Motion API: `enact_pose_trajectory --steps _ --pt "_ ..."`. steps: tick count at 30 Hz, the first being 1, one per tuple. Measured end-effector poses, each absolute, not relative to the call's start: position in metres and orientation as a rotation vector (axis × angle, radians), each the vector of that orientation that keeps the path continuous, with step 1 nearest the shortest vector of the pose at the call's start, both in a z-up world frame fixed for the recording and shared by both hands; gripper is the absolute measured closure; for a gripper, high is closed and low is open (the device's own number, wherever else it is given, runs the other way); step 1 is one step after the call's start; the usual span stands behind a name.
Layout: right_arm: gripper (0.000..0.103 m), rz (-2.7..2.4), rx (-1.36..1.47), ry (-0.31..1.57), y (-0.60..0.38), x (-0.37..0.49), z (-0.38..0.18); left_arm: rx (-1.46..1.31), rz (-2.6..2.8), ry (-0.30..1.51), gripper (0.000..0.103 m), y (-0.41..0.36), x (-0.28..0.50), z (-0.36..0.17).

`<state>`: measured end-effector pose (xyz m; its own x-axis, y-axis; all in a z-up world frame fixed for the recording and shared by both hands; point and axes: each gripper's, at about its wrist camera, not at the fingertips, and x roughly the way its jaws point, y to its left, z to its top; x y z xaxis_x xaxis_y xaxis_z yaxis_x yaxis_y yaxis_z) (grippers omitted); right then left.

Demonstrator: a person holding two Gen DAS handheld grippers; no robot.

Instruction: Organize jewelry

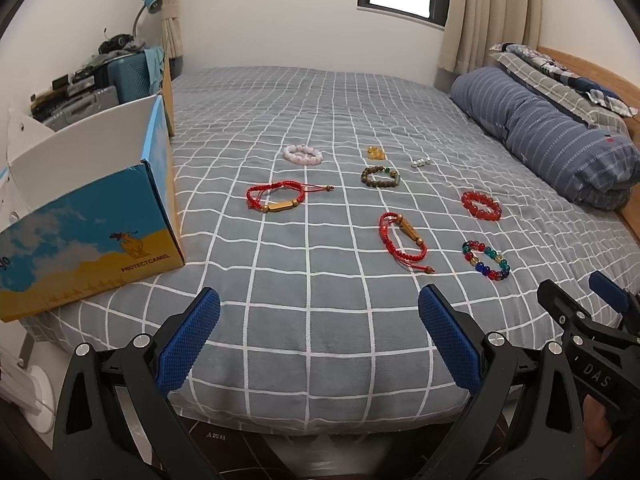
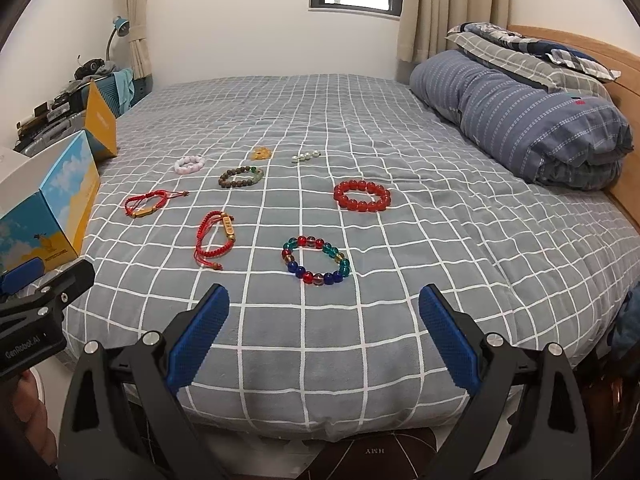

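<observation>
Several bracelets lie on a grey checked bed (image 1: 320, 344). Two red cord bracelets (image 1: 276, 196) (image 1: 402, 240), a pink bead one (image 1: 303, 154), a brown bead one (image 1: 380, 177), a red bead one (image 1: 481, 205) and a multicolour bead one (image 1: 486, 260) (image 2: 316, 260) show. A small amber piece (image 1: 376, 153) and pearl piece (image 1: 421, 163) lie farther back. An open blue-and-yellow box (image 1: 88, 216) stands at the left edge. My left gripper (image 1: 320, 308) is open and empty over the near edge. My right gripper (image 2: 324, 308) is open and empty, just short of the multicolour bracelet.
A rolled blue striped quilt (image 2: 520, 120) and pillows (image 2: 532, 56) lie along the wooden headboard at the right. A cluttered desk with a lamp (image 1: 148, 4) and a suitcase (image 1: 128, 76) stands behind the box. The right gripper's body (image 1: 592, 340) shows at the left view's right edge.
</observation>
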<state>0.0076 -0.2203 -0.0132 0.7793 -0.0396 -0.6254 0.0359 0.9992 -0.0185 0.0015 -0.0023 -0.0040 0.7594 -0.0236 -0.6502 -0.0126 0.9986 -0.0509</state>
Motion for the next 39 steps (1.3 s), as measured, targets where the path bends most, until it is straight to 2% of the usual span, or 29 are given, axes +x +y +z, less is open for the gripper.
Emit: enact_pose_trajectory --steps 39 --pt "0.011 -0.009 -0.025 0.691 -0.2168 0.0061 -0.0129 -0.049 -0.037 0.696 0.006 -0.0084 -0.0050 -0.0006"
